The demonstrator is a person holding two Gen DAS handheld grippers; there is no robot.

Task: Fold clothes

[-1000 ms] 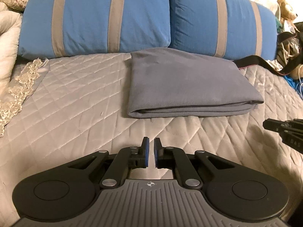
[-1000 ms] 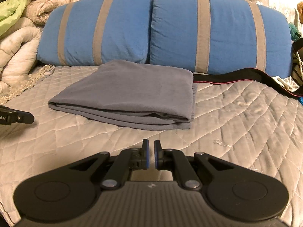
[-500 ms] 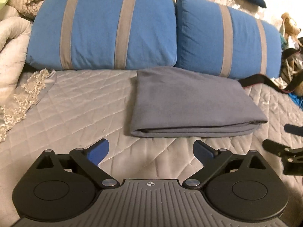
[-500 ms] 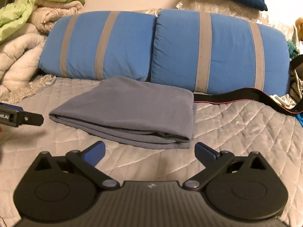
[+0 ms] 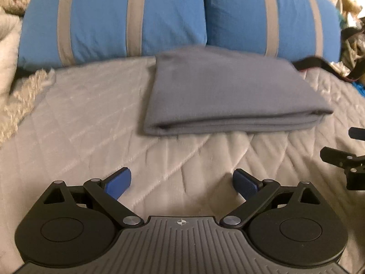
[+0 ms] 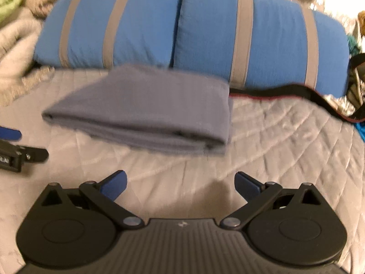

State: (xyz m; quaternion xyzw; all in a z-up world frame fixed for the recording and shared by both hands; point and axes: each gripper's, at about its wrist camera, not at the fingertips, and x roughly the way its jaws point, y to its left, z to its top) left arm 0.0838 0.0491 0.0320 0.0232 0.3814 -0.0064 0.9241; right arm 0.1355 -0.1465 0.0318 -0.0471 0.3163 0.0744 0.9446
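A folded grey cloth garment [image 5: 228, 93] lies flat on the pale quilted bedspread [image 5: 79, 123], its far edge up against two blue pillows with grey stripes [image 5: 118, 20] that sit side by side at the head of the bed. The left gripper [image 5: 182, 180] hangs over bare quilt just short of the garment's near folded edge, its blue-padded fingers [image 5: 119, 181] spread wide with nothing between them. The right gripper [image 6: 181, 183] is in the same posture — jaws wide apart, only quilt beneath — with the garment ahead and a little to the left in its view. Each gripper shows at the edge of the other's camera, so the two sit near each other. A black strap with a red edge [image 6: 296, 91] trails across the quilt to the right of the garment, and cream blankets [image 6: 13, 43] are heaped on the left — both frames are somewhat blurred.
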